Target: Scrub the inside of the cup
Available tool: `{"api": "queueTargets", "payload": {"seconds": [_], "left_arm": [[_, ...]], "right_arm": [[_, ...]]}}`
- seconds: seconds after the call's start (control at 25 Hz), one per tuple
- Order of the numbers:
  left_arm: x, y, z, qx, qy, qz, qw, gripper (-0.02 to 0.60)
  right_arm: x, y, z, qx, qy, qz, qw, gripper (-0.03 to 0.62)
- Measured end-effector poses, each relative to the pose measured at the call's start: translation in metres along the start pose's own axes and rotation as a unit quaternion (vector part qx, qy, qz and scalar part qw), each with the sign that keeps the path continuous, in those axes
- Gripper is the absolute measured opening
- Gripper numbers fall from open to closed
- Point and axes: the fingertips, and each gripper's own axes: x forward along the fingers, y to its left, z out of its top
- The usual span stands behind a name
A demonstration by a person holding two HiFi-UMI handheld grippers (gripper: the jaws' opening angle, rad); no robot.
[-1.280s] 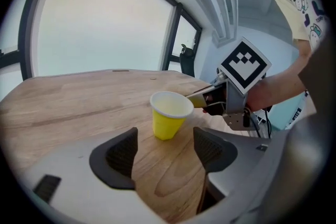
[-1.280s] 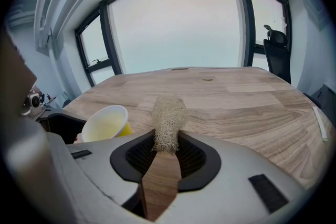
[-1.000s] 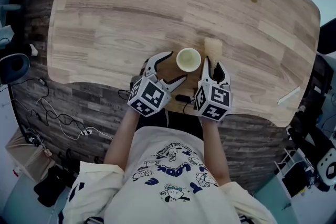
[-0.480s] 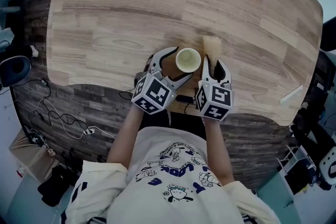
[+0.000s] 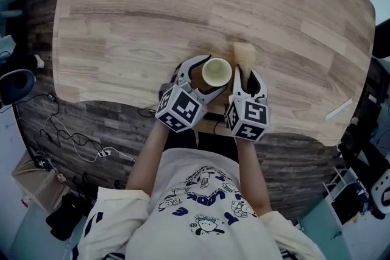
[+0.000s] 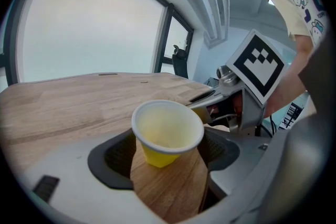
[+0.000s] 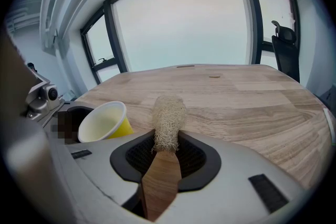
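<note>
Your left gripper (image 5: 204,77) stands open around the cup (image 5: 217,70) at the table's (image 5: 183,3) near edge, not pinching it. The cup sits upright just left of your right gripper (image 5: 247,76), which is clamped on the scrubber (image 5: 245,55); its long axis points away from you.

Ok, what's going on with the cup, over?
Left hand-held gripper open around yellow cup. Right hand-held gripper shut on loofah brush, outside cup. Nothing blocking.
</note>
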Motion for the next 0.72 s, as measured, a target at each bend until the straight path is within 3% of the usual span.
{"api": "queueTargets", "payload": {"seconds": [0.72], "left_arm": [[-0.0023, 0.0054, 0.0086, -0.014, -0.023, 0.022, 0.9994, 0.347]], "right_arm": [[-0.0066, 0.0006, 0.0085, 0.000, -0.015, 0.004, 1.000, 0.100]]}}
